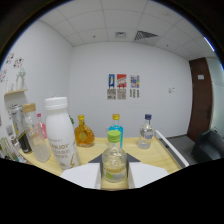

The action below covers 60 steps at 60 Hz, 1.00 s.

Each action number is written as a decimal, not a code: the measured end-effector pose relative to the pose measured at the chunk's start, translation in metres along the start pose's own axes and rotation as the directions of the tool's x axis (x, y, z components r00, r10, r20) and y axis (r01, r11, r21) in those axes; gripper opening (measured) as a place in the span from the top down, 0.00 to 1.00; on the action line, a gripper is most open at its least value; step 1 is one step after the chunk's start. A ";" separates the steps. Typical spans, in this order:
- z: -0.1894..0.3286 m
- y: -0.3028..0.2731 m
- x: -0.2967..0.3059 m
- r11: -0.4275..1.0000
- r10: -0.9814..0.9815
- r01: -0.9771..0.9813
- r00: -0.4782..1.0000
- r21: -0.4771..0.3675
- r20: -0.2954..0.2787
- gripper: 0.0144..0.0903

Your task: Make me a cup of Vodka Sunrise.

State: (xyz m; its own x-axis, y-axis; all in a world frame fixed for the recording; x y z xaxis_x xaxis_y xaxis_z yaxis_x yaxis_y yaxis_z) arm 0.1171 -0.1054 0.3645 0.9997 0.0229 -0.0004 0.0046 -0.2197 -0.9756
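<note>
The green-capped bottle (pixel 114 161) stands between the two fingers of the claw (pixel 115 172), its clear body holding a pale liquid low down, and the white fingers look pressed against its sides, so I judge the claw to be gripping it. Whether it is lifted or resting on the table (pixel 167 157) cannot be told, because its base is hidden. Beyond it stand a blue-capped bottle (pixel 116 128), an amber round bottle (pixel 83 134) and a clear bottle with a dark cap (pixel 146 133), all well apart from the fingers. Just beside the claw, on the amber bottle's side, is a tall white bottle (pixel 60 132), with a clear cork-topped bottle (pixel 34 134) next to it. The main risk is the grip: the bottle is smooth and round, held low on its body, so it could slip or tilt once tipped to pour. Swinging it sideways could knock the white bottle, which stands near. No cup shows here, so the pour target must be found first.
</note>
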 end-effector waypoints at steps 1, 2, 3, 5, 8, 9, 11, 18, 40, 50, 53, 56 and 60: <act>-0.002 -0.001 0.000 1.000 -0.001 0.001 1.000 0.003 0.003 0.71; -0.003 -0.003 -0.001 1.000 -0.002 0.002 1.000 0.008 0.006 0.71; -0.006 -0.005 -0.001 1.000 -0.003 0.003 1.000 0.014 0.008 0.72; -0.011 -0.010 0.000 1.000 -0.004 0.004 1.000 0.028 0.006 0.72; -0.020 -0.019 0.001 0.999 -0.002 0.002 1.000 0.046 0.000 0.72; -0.024 -0.022 0.002 0.999 0.002 -0.002 1.000 0.051 -0.001 0.72; -0.032 -0.028 0.003 0.998 0.013 -0.013 1.000 0.065 0.000 0.72; -0.063 -0.033 0.007 0.993 0.052 -0.053 0.999 0.107 0.009 0.72; -0.078 0.164 0.022 0.981 0.161 -0.166 0.985 -0.100 -0.055 0.72; -0.067 0.223 0.019 0.977 0.116 -0.126 0.991 -0.174 -0.062 0.72; -0.065 0.225 0.020 0.981 0.072 -0.083 0.995 -0.176 -0.069 0.72; -0.063 0.223 0.022 0.984 -0.008 -0.006 0.997 -0.180 -0.074 0.72; -0.060 0.218 0.022 0.974 -0.149 0.134 0.986 -0.182 -0.073 0.73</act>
State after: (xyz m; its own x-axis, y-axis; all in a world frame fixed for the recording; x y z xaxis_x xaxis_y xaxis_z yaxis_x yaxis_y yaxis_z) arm 0.1416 -0.2114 0.1652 0.9868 -0.0162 0.1611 0.1423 -0.3885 -0.9104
